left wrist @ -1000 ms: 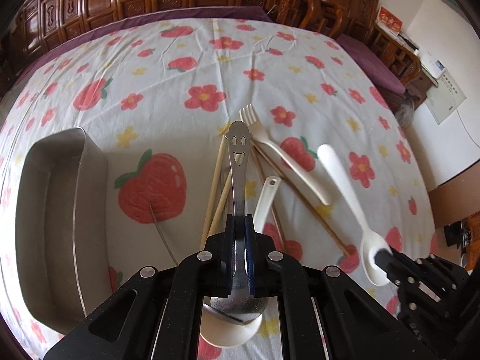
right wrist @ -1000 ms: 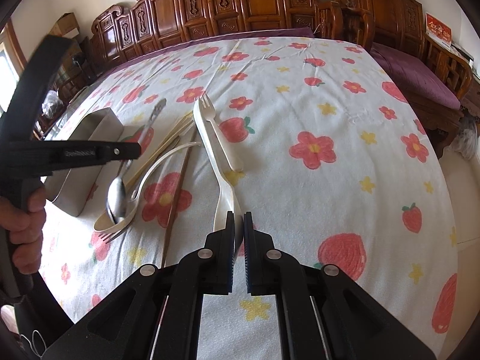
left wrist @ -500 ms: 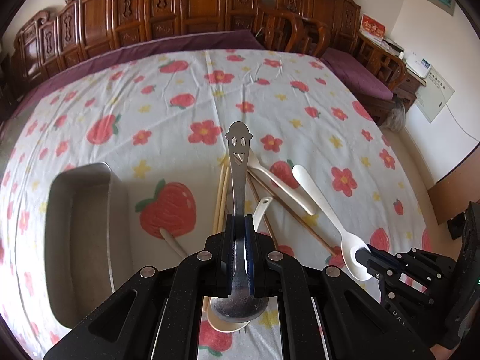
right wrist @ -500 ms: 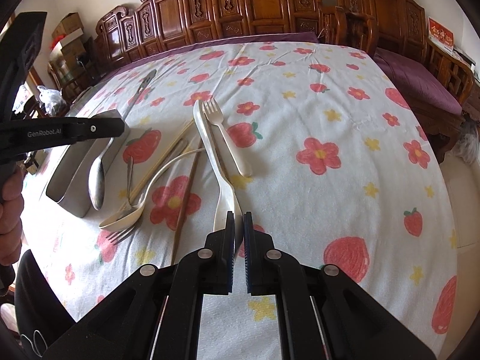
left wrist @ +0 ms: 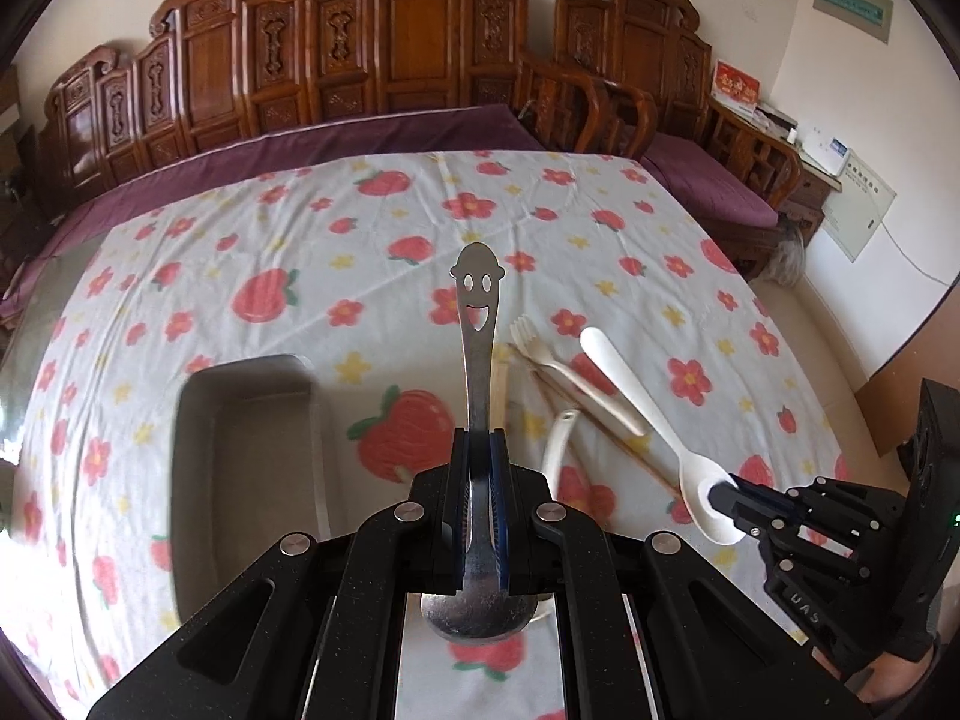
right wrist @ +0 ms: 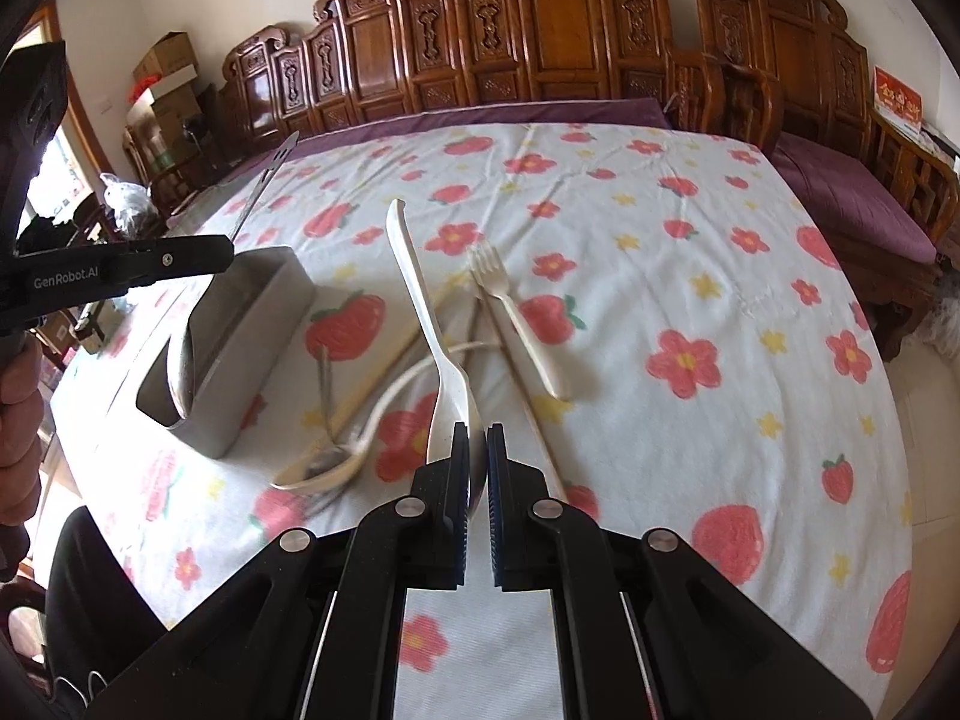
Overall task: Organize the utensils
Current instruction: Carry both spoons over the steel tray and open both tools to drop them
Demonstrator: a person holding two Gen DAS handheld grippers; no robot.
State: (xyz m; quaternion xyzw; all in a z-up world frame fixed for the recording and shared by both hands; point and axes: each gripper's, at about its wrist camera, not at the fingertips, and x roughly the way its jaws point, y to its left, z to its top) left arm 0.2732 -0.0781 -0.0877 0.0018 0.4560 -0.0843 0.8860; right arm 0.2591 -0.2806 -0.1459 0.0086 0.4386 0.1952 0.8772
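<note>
where carved wooden chairs [left wrist: 420, 54] stand, strawberry-print tablecloth [left wrist: 372, 228]

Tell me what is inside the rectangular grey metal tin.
Nothing shows inside the rectangular grey metal tin in the left wrist view, though it is blurred. In the right wrist view its wall and the smiley-handled steel spoon hide its floor.

My two wrist cameras are looking steeply down along my fingers, toward the carved wooden screen [left wrist: 420, 54]. Both are taking in the metal tray [left wrist: 240, 456], the left one from closer, the right one from its right.
</note>
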